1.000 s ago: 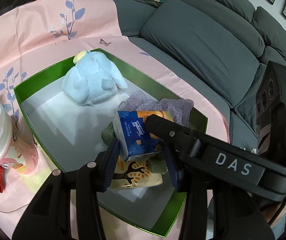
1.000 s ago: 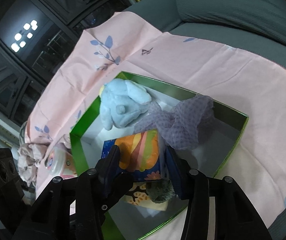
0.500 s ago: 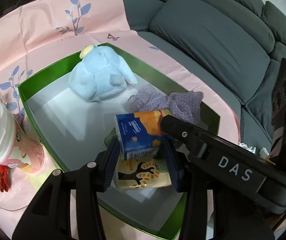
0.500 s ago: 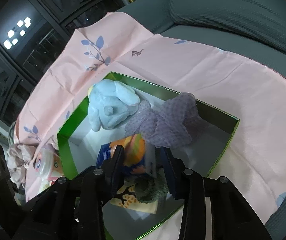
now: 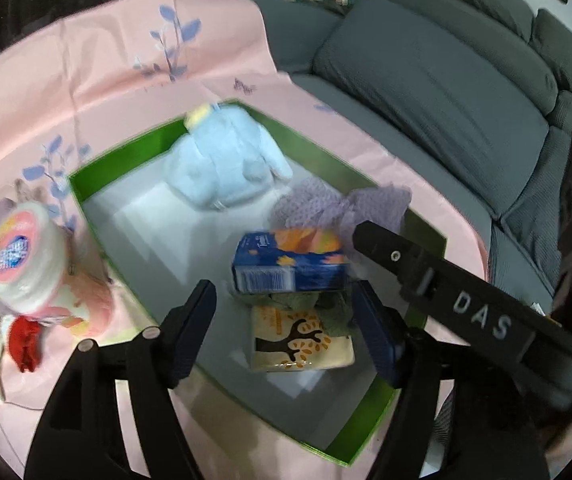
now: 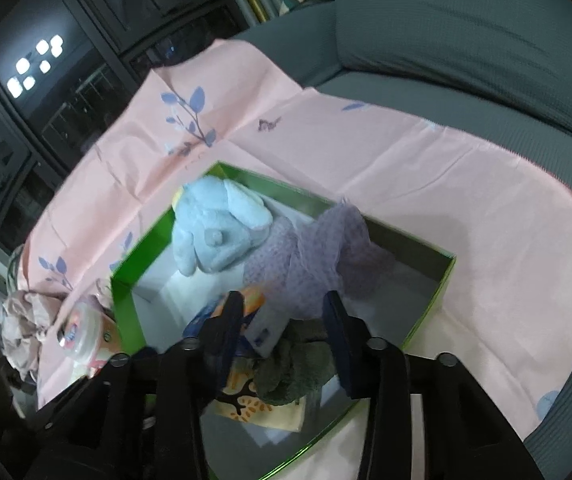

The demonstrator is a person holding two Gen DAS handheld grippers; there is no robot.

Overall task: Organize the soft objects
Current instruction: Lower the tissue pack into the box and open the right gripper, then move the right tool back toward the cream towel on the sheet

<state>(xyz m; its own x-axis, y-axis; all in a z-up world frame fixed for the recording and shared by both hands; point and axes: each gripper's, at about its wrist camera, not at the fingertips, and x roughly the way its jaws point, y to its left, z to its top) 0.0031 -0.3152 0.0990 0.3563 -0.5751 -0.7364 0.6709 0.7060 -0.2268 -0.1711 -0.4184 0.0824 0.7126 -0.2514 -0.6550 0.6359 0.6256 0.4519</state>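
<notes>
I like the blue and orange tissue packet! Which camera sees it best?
The left wrist view. There the tissue packet shows whole, lying on the green cloth pile in the green box. In the right wrist view a gripper finger hides most of it.

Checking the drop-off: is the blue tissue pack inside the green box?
Inside: the blue tissue pack sits within the green box walls, atop other items.

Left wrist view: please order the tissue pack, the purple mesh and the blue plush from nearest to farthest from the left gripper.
1. Tissue pack: between the opening jaws of the left gripper, untouched by either, lying on the pile in the box.
2. Purple mesh: behind the pack, at the box's right wall.
3. Blue plush: far corner of the box.
</notes>
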